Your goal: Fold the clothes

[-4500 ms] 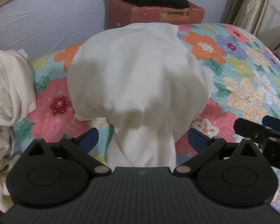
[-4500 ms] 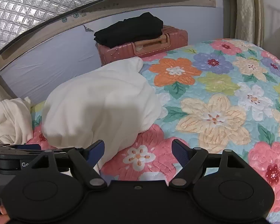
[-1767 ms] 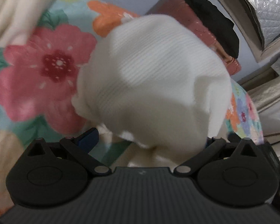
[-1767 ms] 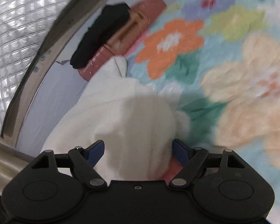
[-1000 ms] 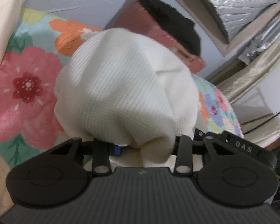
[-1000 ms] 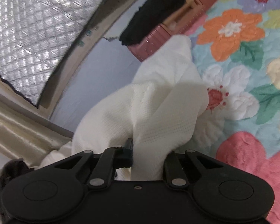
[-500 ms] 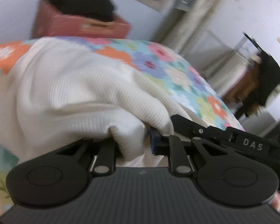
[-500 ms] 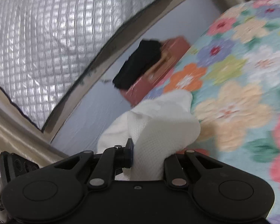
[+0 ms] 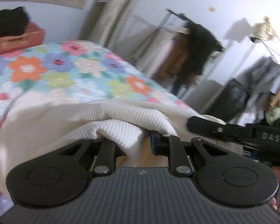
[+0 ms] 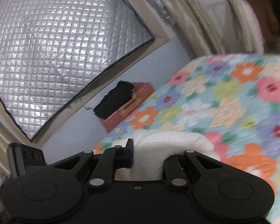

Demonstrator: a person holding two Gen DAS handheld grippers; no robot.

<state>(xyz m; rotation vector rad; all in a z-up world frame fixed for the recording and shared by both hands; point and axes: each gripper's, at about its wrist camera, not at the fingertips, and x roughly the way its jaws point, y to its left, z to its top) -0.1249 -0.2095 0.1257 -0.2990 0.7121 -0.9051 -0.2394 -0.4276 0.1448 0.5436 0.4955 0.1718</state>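
A white waffle-knit garment [image 9: 110, 115] is held up over the floral bedspread [image 9: 61, 74]. My left gripper [image 9: 130, 140] is shut on a bunched fold of it, and the cloth drapes away to the left. My right gripper [image 10: 151, 155] is shut on another bunch of the same white garment [image 10: 169, 143], which bulges out ahead of its jaws. In the left wrist view the right gripper's black body [image 9: 252, 136] sits close by on the right, with part of a hand below it. Where the cloth ends under the grippers is hidden.
A reddish suitcase [image 10: 132, 110] with a black garment [image 10: 115, 99] on top stands at the bed's far end, below a quilted silver window cover [image 10: 52, 52]. Curtains [image 9: 112, 11] and a clothes rack with dark garments [image 9: 197, 56] stand past the bed's right side.
Both grippers closed on the white garment and rose with it, swinging away from the pile toward the bed's open side. The garment has stretched out between them.
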